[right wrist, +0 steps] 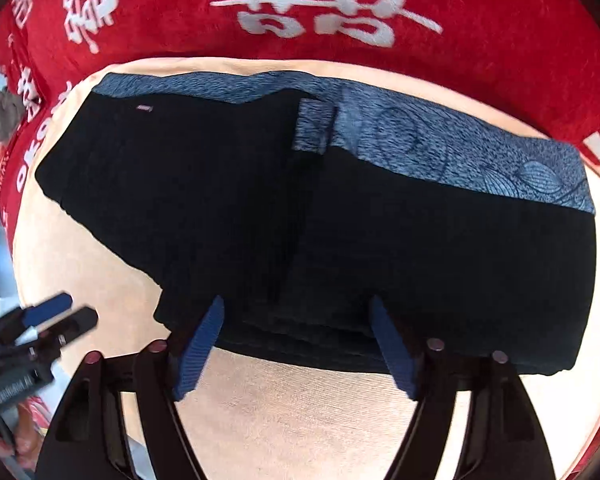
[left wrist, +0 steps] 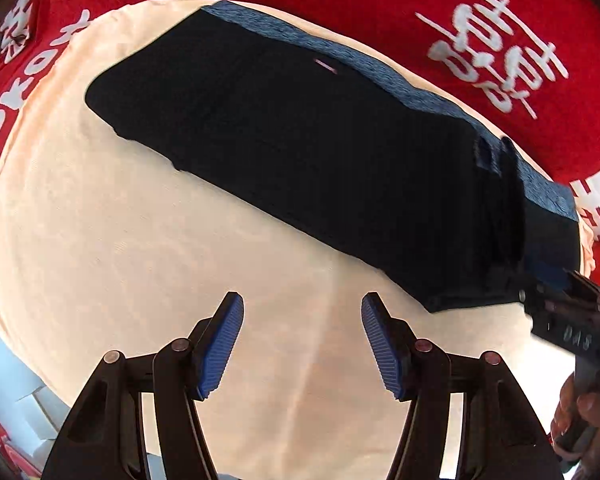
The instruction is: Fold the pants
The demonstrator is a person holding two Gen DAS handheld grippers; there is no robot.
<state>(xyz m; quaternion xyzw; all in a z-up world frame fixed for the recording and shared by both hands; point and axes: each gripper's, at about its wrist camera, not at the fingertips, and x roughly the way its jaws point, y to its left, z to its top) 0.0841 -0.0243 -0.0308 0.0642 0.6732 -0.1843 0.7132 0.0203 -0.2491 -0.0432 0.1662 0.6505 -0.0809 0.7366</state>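
Observation:
Black pants (left wrist: 300, 148) with a blue patterned side stripe (left wrist: 340, 52) lie flat and lengthwise on a cream cloth (left wrist: 140, 240). They also show in the right wrist view (right wrist: 340, 220), with the patterned stripe (right wrist: 440, 144) along the far edge. My left gripper (left wrist: 302, 312) is open and empty over the bare cloth, short of the pants' near edge. My right gripper (right wrist: 296, 316) is open, its fingertips over the near edge of the pants, holding nothing. It also appears at the right edge of the left wrist view (left wrist: 572, 312).
The cream cloth (right wrist: 300, 408) covers a surface on a red fabric with white characters (left wrist: 480, 40), also seen in the right wrist view (right wrist: 480, 20). My left gripper shows at the left edge of the right wrist view (right wrist: 56, 316). Clutter lies off the far left (right wrist: 0, 120).

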